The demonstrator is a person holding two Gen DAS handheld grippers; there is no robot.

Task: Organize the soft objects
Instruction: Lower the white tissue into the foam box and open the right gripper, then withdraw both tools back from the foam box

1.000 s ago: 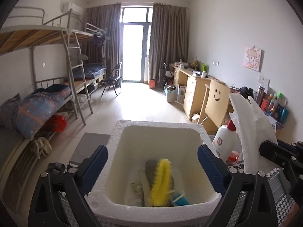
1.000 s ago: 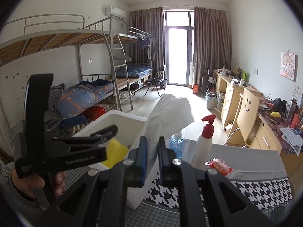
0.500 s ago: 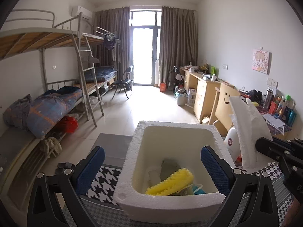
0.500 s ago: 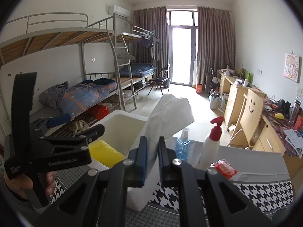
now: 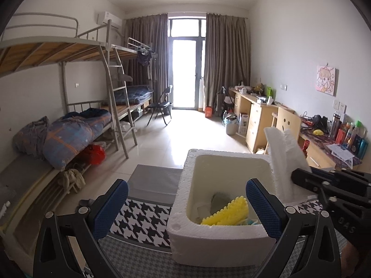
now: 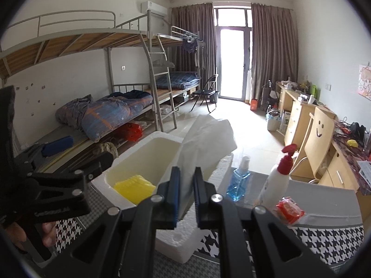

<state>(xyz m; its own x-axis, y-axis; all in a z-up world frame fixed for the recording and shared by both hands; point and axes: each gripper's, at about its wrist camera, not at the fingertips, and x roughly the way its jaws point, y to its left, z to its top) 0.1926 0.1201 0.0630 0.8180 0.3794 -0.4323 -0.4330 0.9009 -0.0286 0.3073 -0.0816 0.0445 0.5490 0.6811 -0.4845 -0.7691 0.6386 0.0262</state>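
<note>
Soft things gathered in a white foam box, with one white sheet standing at its edge.

The foam box [image 5: 218, 243] is a thick-walled, open-topped white tub with a cream inside, sitting on the houndstooth-patterned cloth [image 5: 139, 222] of the desk. In its bottom lies a yellow ribbed sponge [image 5: 226, 213], tilted on its side, with a grey pad [image 5: 219, 199] just behind it and a bit of teal-blue material [image 5: 251, 222] beside it, too hidden to tell what it is. A white soft foam sheet [image 6: 204, 143] stands upright by the box's right wall, its top flopping over, its lower end pinched between the blue-padded jaws of the right gripper [image 6: 186, 197].
</note>
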